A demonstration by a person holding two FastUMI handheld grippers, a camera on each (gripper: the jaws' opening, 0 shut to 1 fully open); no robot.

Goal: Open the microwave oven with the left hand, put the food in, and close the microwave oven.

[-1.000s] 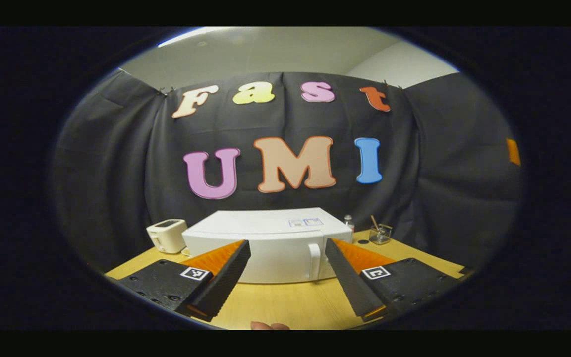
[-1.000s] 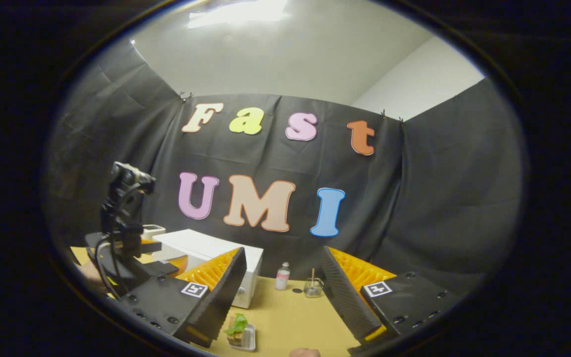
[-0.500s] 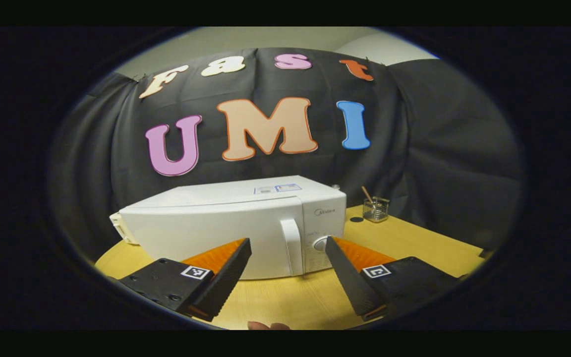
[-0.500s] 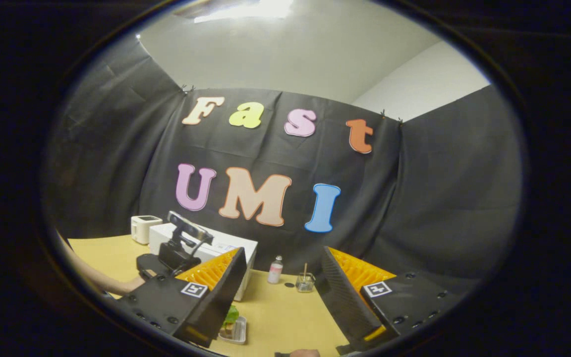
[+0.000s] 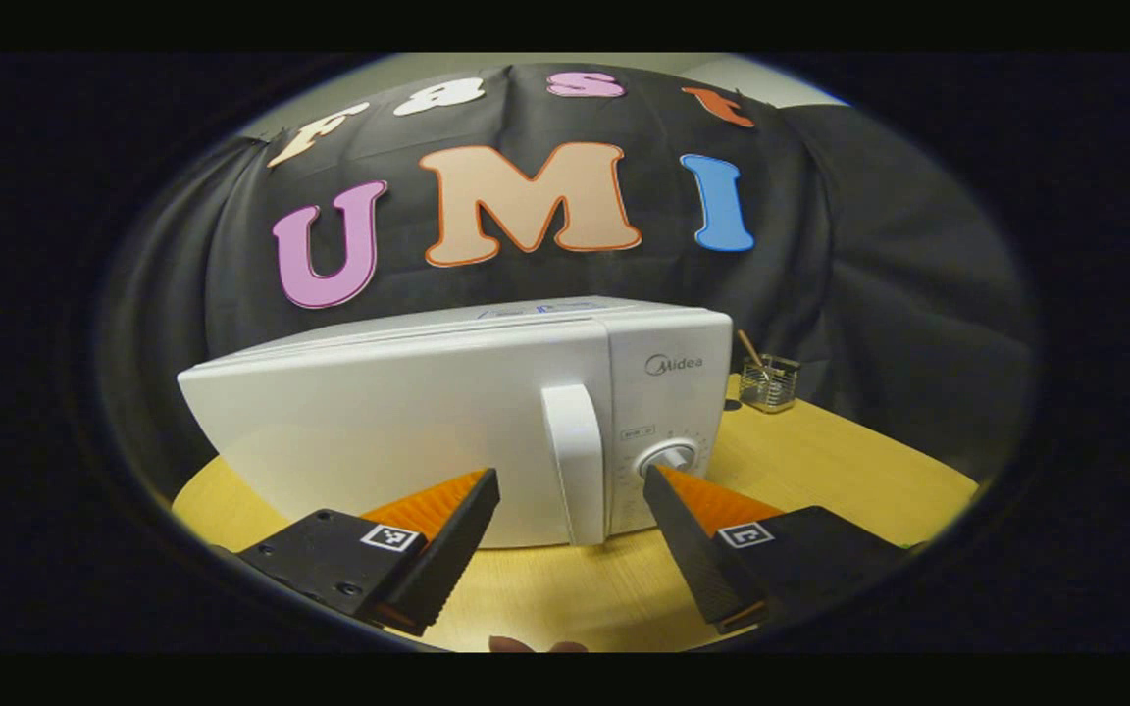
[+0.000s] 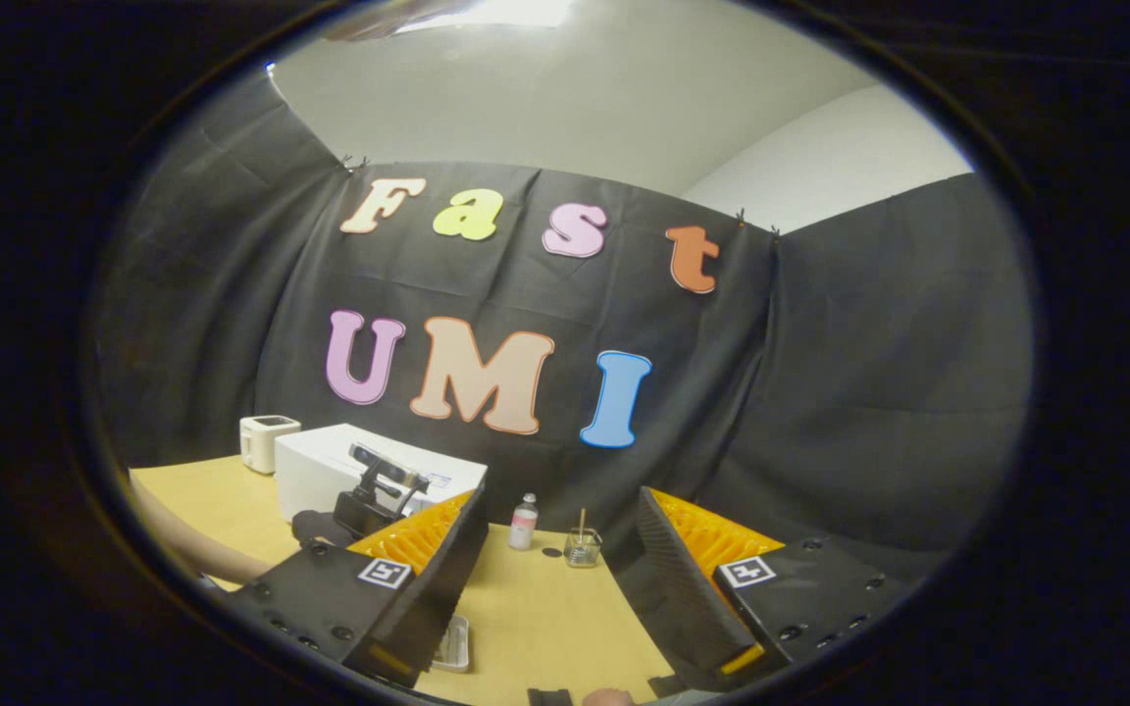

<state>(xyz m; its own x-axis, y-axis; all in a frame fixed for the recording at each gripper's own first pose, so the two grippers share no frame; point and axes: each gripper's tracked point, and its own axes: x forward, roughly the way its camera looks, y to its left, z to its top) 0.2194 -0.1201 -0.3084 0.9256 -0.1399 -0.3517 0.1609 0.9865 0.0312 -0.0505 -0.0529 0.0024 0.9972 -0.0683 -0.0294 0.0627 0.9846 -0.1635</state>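
Two fingers of left gripper [image 5: 571,485] spread apart, level, straddling upright door handle [image 5: 575,461] without touching; bare table [image 5: 614,588] strip between tips and microwave oven [image 5: 408,431]; oven door shut, long axis running left to right, dial [image 5: 668,458] beside handle; right gripper [image 6: 561,529] likewise apart, clamped on nothing, above table edge; food tray [image 6: 454,642] beside its left finger; glass jar [image 6: 582,547] farther off.

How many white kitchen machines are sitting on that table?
2. The microwave oven stands closed, straight ahead of the left tongs. A small toaster sits just past its far end in the right gripper view. Others could be hidden behind.
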